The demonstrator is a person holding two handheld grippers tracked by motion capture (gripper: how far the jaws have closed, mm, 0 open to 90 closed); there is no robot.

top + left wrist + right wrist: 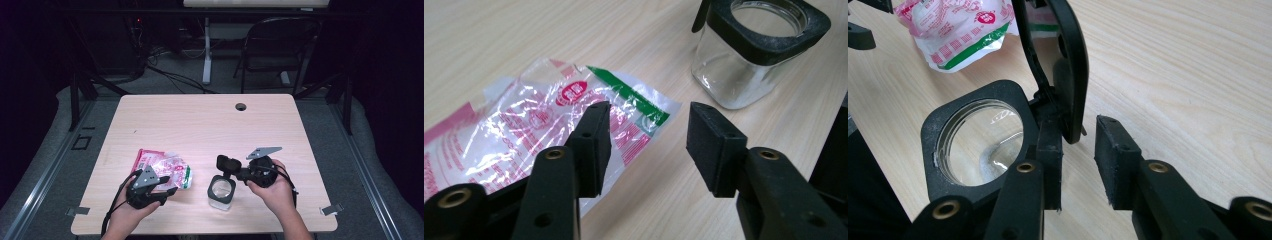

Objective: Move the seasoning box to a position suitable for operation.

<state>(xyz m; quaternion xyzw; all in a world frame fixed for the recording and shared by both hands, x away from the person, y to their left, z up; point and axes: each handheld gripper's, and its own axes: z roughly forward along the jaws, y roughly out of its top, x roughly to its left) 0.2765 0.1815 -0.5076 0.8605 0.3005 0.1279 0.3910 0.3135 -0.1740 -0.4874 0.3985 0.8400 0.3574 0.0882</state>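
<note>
The clear glass jar [221,191] stands upright on the pale wood-grain desk [200,125], near its front edge between the two hands; its square, rounded-corner body carries a matte black collar around a round mouth, and nothing can be made out inside it. In the left gripper view the jar's far rim is cut off at the top edge. Its black hinged lid [1064,65] stands raised at the collar's edge, its upper end running out of the right gripper view. The right gripper [1078,160] sits just beside that hinge with its jaws partly apart; one pad [1049,160] lies against the collar's corner, the other stands clear over bare desk, so nothing is clamped. A crinkled transparent plastic packet [549,120], printed in pink and white with a green band at one end, lies flat to the left of the jar, apart from it. The left gripper [649,145] hovers at the packet's green end, jaws moderately wide; one pad [591,145] overlaps the film, though contact cannot be determined.
</note>
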